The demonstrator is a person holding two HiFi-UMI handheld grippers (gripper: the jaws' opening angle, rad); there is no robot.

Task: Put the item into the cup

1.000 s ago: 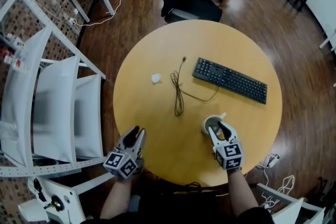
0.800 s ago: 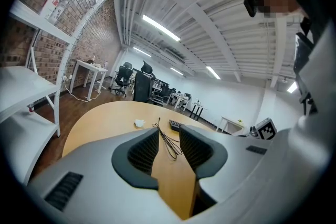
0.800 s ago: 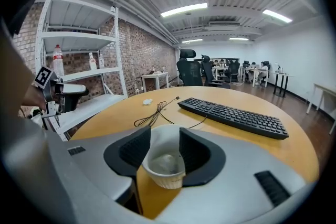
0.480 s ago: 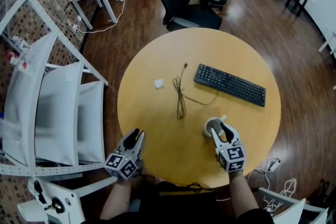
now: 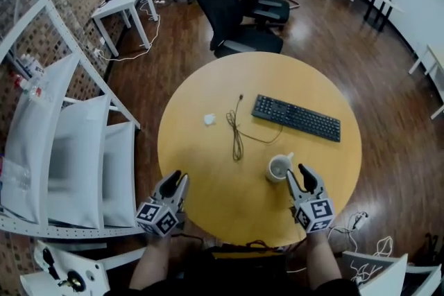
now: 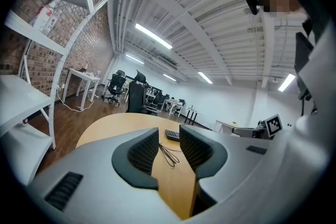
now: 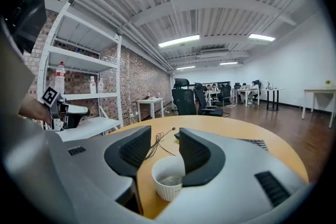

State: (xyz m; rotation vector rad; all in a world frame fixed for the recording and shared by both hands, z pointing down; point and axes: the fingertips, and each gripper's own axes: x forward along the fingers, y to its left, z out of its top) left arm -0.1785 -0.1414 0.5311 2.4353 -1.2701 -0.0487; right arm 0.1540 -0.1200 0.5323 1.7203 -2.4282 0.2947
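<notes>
Yellow wood of the round table (image 5: 201, 170) across the centre of the head view; on it, lower right, a white cup (image 5: 279, 167), upright, mouth free for a drop from above; upper left of the cup and well apart from it, past the black cable (image 5: 236, 132), a small white crumpled item (image 5: 209, 120), loose on the wood; reads as the thing to fetch, so task judged not yet done.

In the right gripper view, a pale grey patch low inside the cup (image 7: 167, 190); cannot tell whether contents or shadow.

Just beside the cup at lower right, the right gripper (image 5: 299, 173), jaws apart, clamped on nothing, pads clear of the rim; at the lower left table edge, the left gripper (image 5: 178, 179), jaws slightly apart, only bare wood and cable visible between them; probably parked there as the nearer tool to the item.

Black keyboard (image 5: 296, 117) at upper right, clear of the work.
</notes>
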